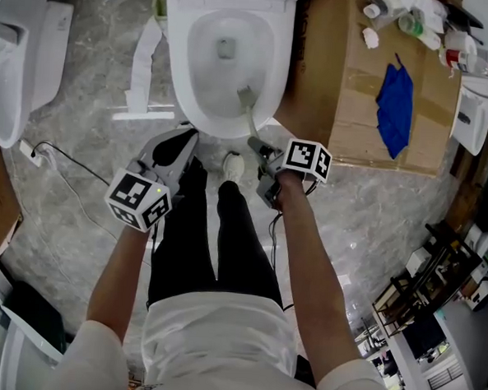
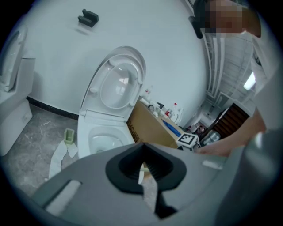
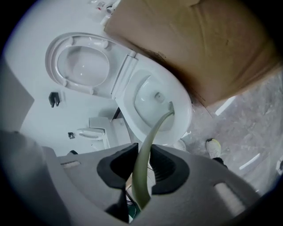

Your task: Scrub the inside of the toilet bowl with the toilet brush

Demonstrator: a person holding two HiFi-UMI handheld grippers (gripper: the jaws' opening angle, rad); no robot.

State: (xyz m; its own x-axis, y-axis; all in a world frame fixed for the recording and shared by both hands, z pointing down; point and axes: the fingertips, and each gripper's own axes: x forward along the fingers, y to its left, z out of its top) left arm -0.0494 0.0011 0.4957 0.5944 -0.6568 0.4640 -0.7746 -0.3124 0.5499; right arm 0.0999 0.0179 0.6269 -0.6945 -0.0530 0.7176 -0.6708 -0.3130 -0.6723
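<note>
The brush is clamped by its handle in the right gripper, head inside the bowl; the left gripper is closed on nothing. Under hard scrubbing, the thin handle could be twisted loose.

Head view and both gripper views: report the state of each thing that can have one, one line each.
toilet seat and lid: raised.
toilet brush: held by its handle, head down inside the toilet bowl.
right hand-held gripper: shut on the toilet brush.
left hand-held gripper: shut, empty.
blue cloth: lying loose on the cardboard box.
</note>
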